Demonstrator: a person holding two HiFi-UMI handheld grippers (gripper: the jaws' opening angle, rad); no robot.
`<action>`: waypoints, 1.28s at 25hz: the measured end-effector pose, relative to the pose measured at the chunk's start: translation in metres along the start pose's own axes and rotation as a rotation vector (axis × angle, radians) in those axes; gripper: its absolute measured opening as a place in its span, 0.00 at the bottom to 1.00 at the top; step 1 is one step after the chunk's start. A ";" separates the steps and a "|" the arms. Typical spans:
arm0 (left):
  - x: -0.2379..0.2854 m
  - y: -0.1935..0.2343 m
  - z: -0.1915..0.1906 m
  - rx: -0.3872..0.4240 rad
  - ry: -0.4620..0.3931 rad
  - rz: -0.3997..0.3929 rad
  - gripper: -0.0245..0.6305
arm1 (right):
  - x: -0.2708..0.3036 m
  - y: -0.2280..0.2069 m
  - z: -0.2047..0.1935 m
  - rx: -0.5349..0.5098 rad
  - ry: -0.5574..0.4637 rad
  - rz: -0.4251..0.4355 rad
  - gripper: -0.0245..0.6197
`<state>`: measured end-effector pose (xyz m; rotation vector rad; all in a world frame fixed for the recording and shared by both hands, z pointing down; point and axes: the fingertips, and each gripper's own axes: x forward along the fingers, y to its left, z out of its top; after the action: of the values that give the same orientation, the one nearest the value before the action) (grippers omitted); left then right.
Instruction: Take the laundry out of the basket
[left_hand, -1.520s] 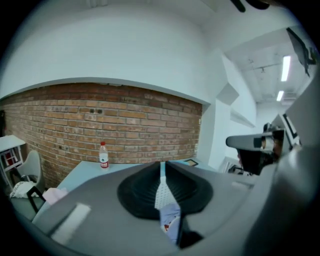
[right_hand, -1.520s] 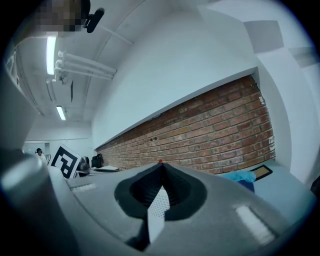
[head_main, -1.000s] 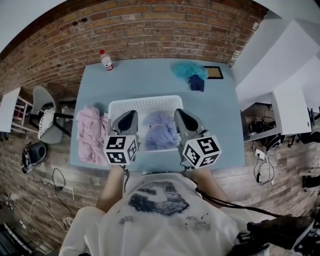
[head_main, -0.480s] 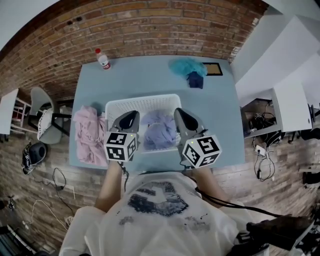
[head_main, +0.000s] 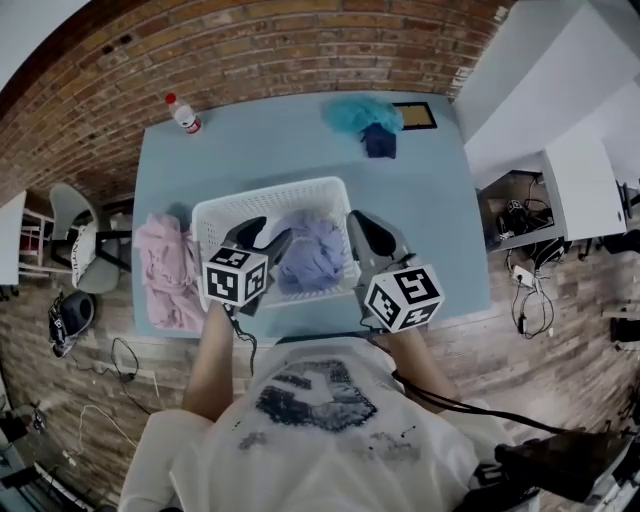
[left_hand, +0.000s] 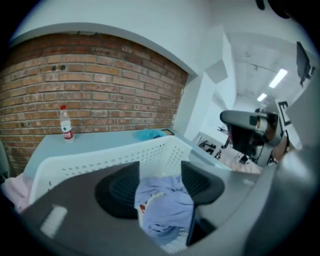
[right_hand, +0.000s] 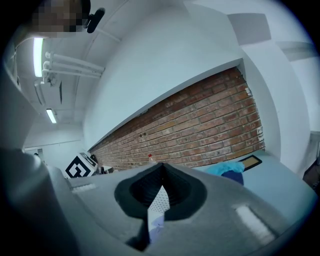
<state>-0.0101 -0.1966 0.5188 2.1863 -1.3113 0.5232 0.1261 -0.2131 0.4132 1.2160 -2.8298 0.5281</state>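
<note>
No word, number or brand can be read anywhere. Only black-and-white square patterns, not letters, are carried by the left marker cube (head_main: 238, 277) and the right marker cube (head_main: 403, 297). A red label is seen on the bottle (head_main: 183, 114) on the worktop (head_main: 290, 150), but its print is too small to be made out. A dark graphic is printed on the person's white shirt (head_main: 315, 395); no lettering can be told in it.

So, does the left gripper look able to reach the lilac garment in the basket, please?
Probably yes: the left gripper is over the open basket, its jaws opening, with the lilac garment lined up between them and nothing covering it.
</note>
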 end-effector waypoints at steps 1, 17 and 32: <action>0.006 -0.001 -0.004 0.004 0.024 -0.015 0.43 | -0.001 -0.003 -0.002 0.003 0.002 -0.005 0.04; 0.067 -0.033 -0.060 0.066 0.279 -0.263 0.80 | 0.002 -0.036 -0.025 0.054 0.042 -0.065 0.04; 0.111 -0.036 -0.111 0.017 0.467 -0.369 0.83 | 0.002 -0.056 -0.040 0.083 0.062 -0.117 0.04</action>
<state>0.0663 -0.1896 0.6600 2.0797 -0.6444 0.8293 0.1592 -0.2378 0.4678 1.3442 -2.6907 0.6703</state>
